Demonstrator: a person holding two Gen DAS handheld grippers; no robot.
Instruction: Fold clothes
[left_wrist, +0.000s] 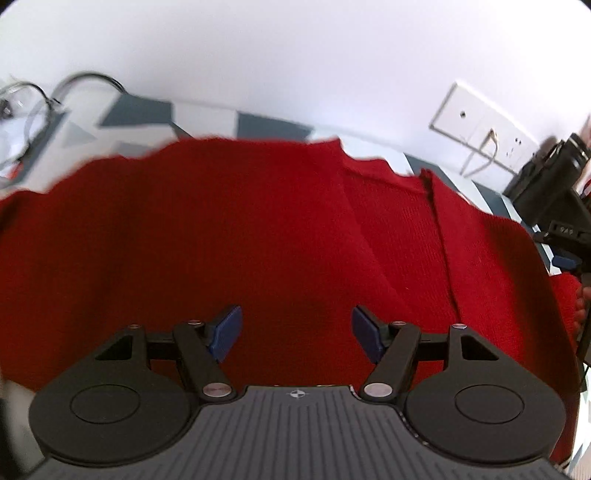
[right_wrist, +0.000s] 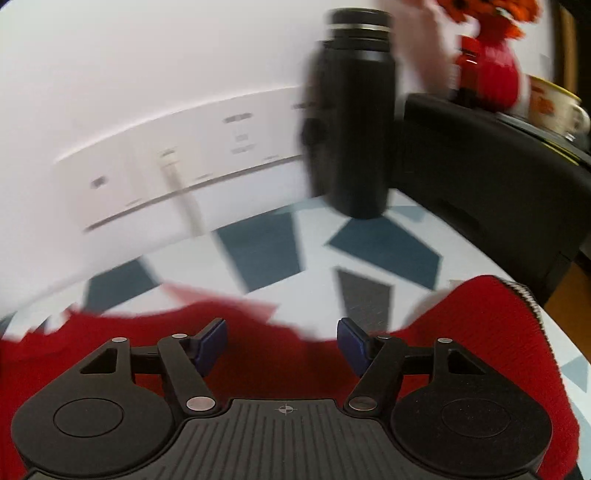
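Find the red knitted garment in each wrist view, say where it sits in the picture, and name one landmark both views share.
Left wrist view: the red knitted garment fills the middle band from edge to edge, behind the open left tongs.
Right wrist view: it lies across the bottom, rising at the lower right.
Shared landmark: the white wall socket panel.

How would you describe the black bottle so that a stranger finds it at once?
Look at the white wall with the socket strip. Below it, on the blue-and-white patterned tabletop, beyond the red sweater, stands the black bottle: upright, tall, with a silver ring under its cap.
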